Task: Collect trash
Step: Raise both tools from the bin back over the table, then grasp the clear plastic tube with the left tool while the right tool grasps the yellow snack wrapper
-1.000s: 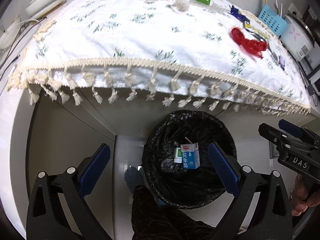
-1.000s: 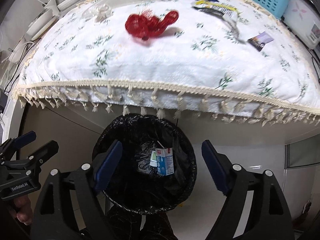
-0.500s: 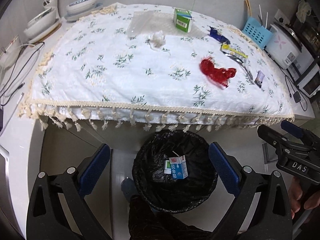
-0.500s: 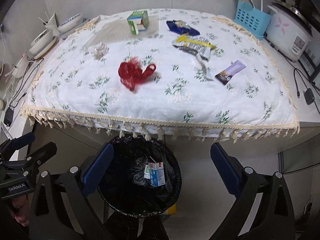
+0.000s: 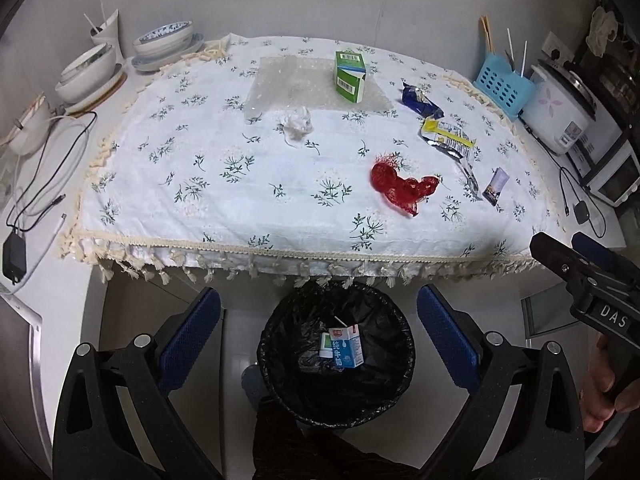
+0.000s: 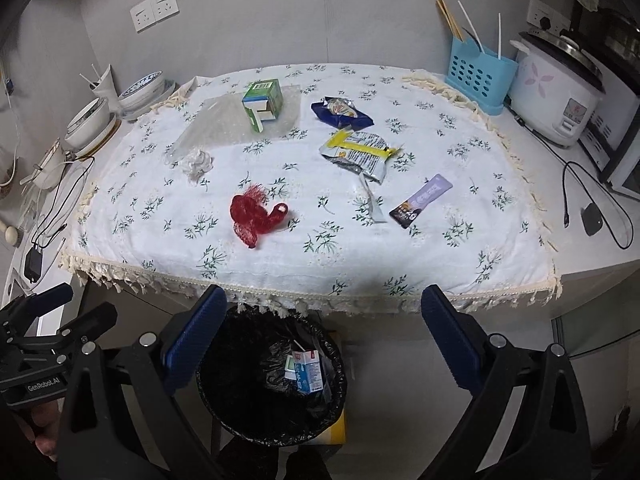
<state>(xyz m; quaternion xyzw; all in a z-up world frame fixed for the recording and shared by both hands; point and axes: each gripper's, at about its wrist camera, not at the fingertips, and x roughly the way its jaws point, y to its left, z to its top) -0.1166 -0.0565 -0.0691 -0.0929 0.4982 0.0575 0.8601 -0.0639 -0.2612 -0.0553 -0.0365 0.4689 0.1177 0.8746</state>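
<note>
Both grippers up above the counter's front edge, angled down over the round bin lined with black plastic [image 5: 336,356] on the floor below the fringed hem; left gripper [image 5: 318,336] with jaws spread wide and nothing between them — blue pads framing the bin; right gripper [image 6: 324,338] likewise gaping and empty, having just finished opening.

Inside the bin: a small blue-and-white milk carton with a red patch and a straw [image 5: 347,346], lying on the liner, another small white carton tucked just beside it.

Still on the white floral cloth with cream tassels [image 6: 320,248] covering the counter: a crumpled red mesh net [image 6: 256,216] nearest the front edge; a wad of white tissue [image 6: 197,163] further back to the left; a green-and-white drink carton [image 6: 262,105] on a clear sheet of bubble wrap [image 6: 224,124]; a dark blue snack wrapper [image 6: 342,114]; a torn silver-and-yellow packet [image 6: 360,154] just in front of it, a loose strip trailing from it; a purple sachet [image 6: 420,200] off to the right, apart from the rest.

Beyond the cloth: stacked white and blue-patterned bowls [image 5: 160,44] at the left rear; a pale blue perforated utensil holder [image 6: 478,76] and a white rice cooker [image 6: 556,96] at the right rear.
</note>
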